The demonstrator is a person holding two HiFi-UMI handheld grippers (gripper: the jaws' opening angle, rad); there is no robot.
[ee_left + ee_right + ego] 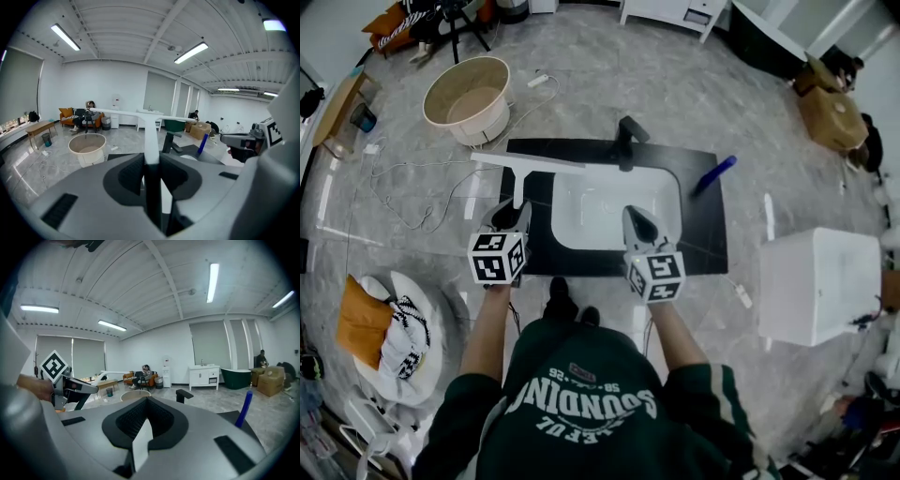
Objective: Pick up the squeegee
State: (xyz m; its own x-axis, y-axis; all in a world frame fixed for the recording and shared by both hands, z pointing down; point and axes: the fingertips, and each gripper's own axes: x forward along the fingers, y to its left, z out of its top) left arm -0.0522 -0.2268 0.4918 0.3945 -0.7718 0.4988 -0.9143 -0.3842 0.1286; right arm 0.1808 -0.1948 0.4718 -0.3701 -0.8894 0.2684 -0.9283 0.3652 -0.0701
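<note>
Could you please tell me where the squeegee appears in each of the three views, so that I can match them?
Head view: the squeegee lies left of centre, its blade running across.
Left gripper view: dead centre, with the handle rising up the middle to the blade.
Right gripper view: small, at the left.
Shared landmark: the black faucet.
</note>
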